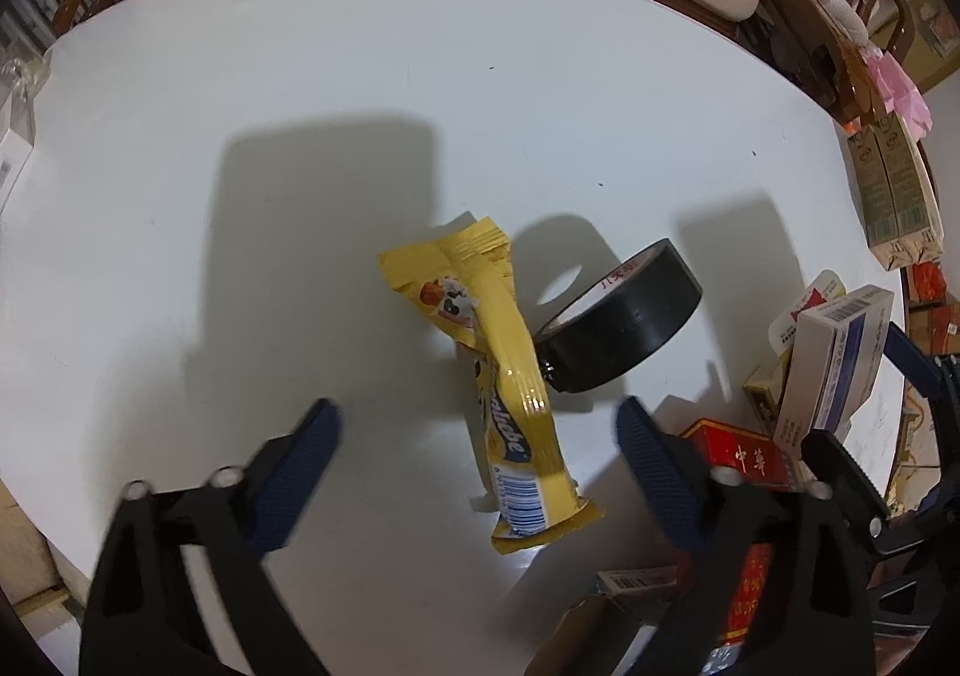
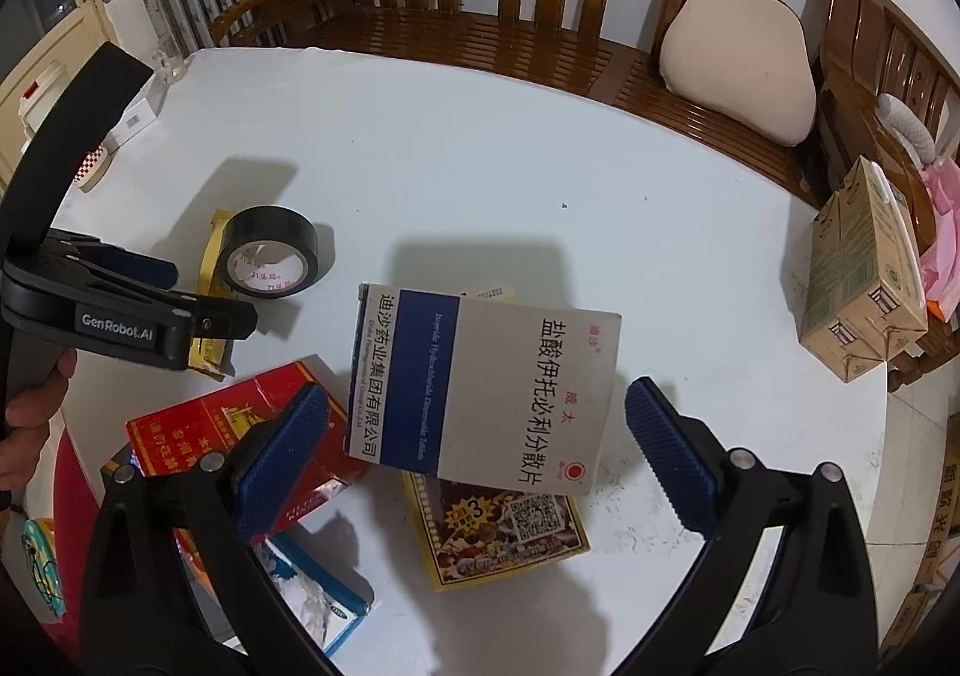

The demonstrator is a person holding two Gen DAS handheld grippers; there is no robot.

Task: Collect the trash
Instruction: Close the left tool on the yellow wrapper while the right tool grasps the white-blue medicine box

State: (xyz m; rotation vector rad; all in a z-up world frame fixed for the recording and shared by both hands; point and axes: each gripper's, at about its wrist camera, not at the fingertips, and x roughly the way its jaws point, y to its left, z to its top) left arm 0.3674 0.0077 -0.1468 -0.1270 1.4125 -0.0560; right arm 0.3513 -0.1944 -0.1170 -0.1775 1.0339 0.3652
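Big white tabletop, rounded edge, wooden bench wrapped around the far side with a beige cushion on it. Loads of bare room across the far and middle stretch; all the clutter bunched at the near edge.

Two tan cartons standing right at the right-hand rim. White-and-blue medicine box tilted up off the surface, lying over a yellow snack box. Red cigarette pack just left of it, partly hidden by a finger pad. Blue-and-white box near the front edge.

Yellow wrapper flat on the tabletop, black tape roll touching its right side, propped on edge.

Left tongs spread wide, hovering with the wrapper between the fingers, nothing pinched. Right tongs also spread wide, straddling the medicine box; contact hard to tell.
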